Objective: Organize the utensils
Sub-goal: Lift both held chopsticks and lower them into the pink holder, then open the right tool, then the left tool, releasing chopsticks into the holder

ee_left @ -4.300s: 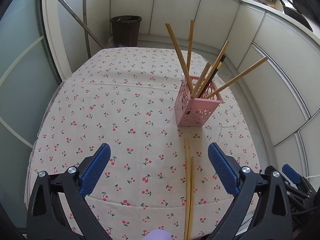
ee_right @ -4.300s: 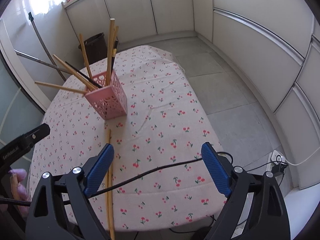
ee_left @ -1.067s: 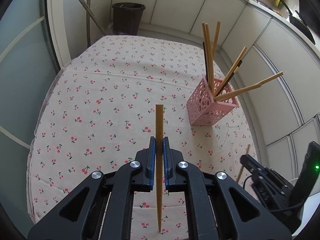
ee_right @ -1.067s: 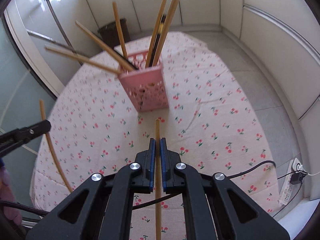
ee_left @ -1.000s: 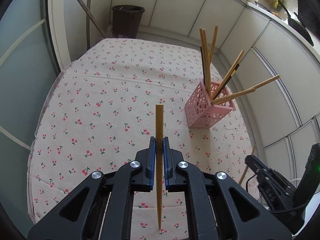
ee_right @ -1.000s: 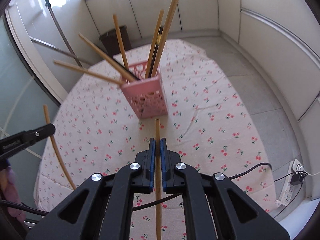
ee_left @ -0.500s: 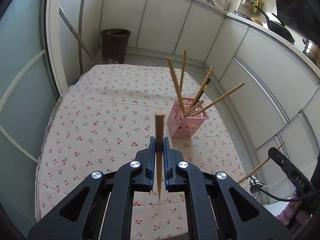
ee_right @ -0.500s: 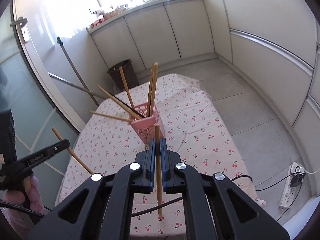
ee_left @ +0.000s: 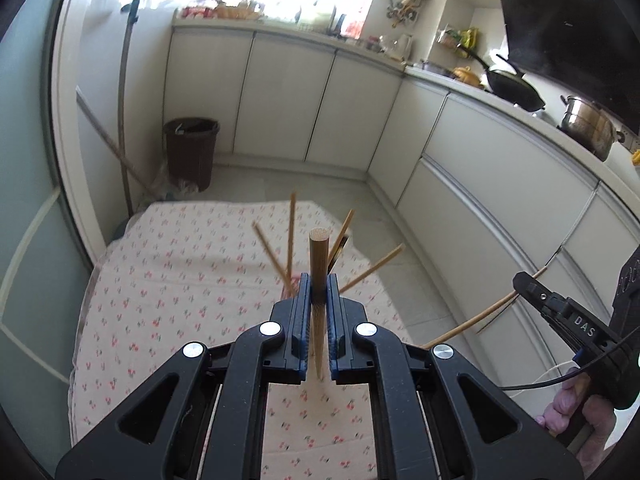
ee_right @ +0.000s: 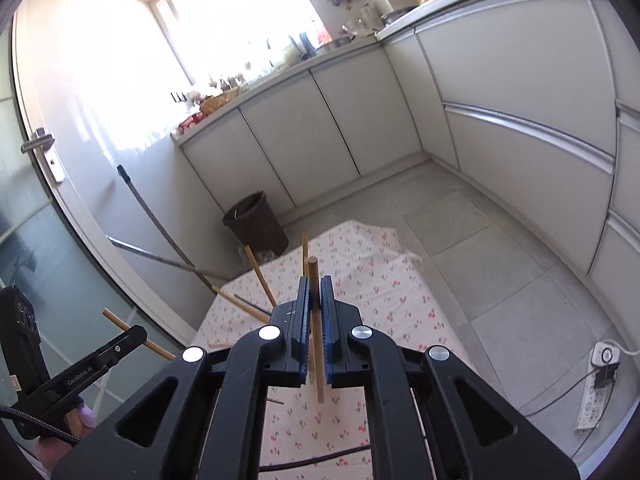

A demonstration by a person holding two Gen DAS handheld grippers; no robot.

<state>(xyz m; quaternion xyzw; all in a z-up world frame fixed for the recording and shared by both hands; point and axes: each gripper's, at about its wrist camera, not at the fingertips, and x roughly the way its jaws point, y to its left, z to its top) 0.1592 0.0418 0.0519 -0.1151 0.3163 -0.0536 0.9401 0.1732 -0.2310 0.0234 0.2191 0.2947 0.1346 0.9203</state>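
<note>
Below, more chopsticks (ee_left: pixel 291 236) (holder hidden) behind both grippers' fingers (ee_left: pixel 304 300), each pair clenched on one chopstick (ee_left: pixel 319 264).

The pink holder is hiding almost wholly behind the left gripper (ee_left: pixel 319 292), and in the right wrist view it is not showing at all behind the right gripper (ee_right: pixel 315 294). The chopsticks standing in the holder (ee_left: pixel 291 236) are blurring, so their count is staying unclear. The near edge of the tablecloth (ee_left: pixel 160 280) is disappearing under both grippers' black frames.
</note>
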